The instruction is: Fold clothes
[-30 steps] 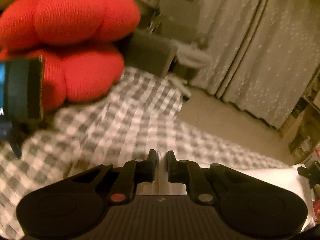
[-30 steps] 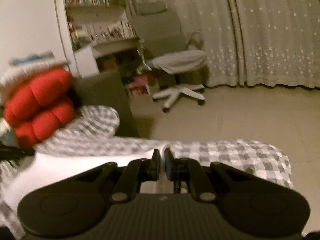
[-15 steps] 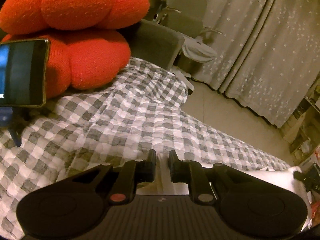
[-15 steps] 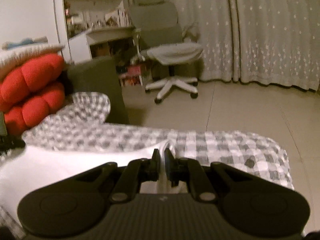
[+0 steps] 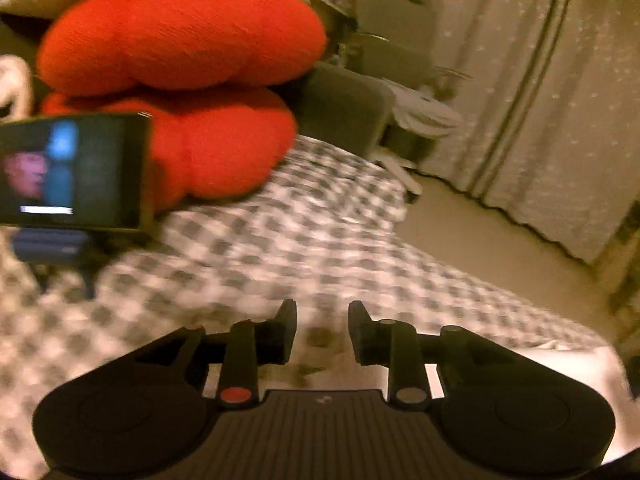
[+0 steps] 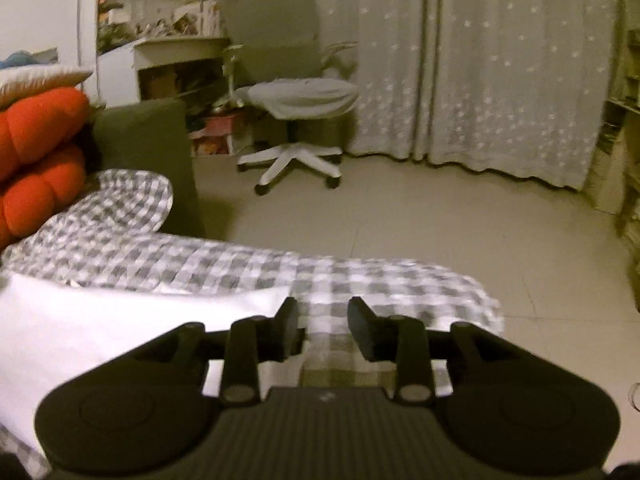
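A white garment lies flat on the grey checked bed cover; in the left wrist view only its edge shows at the lower right. My right gripper is open just past the garment's right corner, nothing between its fingers. My left gripper is open too, low over the checked cover, holding nothing. This view is blurred by motion.
Red knitted cushions are stacked at the bed's head, with a lit phone on a stand in front. A grey block stands at the bed end. A swivel chair and curtains lie beyond on bare floor.
Both grippers were shut on the white garment's edge and have opened, letting it drop flat on the bed. The left view has swung and blurred.
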### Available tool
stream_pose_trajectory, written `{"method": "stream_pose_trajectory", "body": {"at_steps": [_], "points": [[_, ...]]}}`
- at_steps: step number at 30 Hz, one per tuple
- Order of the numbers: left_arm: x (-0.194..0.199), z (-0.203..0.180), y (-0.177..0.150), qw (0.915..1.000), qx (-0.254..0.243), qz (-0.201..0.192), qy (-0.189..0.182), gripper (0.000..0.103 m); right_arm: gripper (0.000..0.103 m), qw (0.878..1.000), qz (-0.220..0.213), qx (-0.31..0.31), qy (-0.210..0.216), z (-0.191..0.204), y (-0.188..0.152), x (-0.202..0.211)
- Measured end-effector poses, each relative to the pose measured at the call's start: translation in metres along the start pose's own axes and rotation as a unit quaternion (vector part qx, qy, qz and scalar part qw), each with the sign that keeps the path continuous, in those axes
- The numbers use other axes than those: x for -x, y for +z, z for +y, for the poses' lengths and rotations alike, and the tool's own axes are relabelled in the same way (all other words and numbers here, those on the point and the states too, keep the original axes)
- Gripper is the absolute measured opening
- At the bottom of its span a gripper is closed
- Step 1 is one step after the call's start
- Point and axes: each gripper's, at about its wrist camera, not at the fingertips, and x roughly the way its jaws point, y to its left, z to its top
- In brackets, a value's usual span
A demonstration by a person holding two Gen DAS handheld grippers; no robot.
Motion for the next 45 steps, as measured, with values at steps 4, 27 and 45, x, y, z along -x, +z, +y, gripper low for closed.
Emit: {"method": "stream_pose_trajectory", "body": {"at_steps": [4,27,45], "points": [[0.033,-0.020,-0.016,0.9977,-0.052,-0.013,0.041,0.030,0.033,0.999,-0.007,0.017,0.027,0.009,-0.007,0.033],[0.046,-0.036,-0.071,0.9963,-0.079,0.012,0.032,0.043,0.037,0.978,0.107,0.103,0.149,0.050,-0.050,0.031],[0.055,-0.023,-0.063,0.9980,-0.053,0.026,0.025,0.041,0.019,0.976,0.129,0.023,0.173,-0.011,-0.038,0.034]]}}
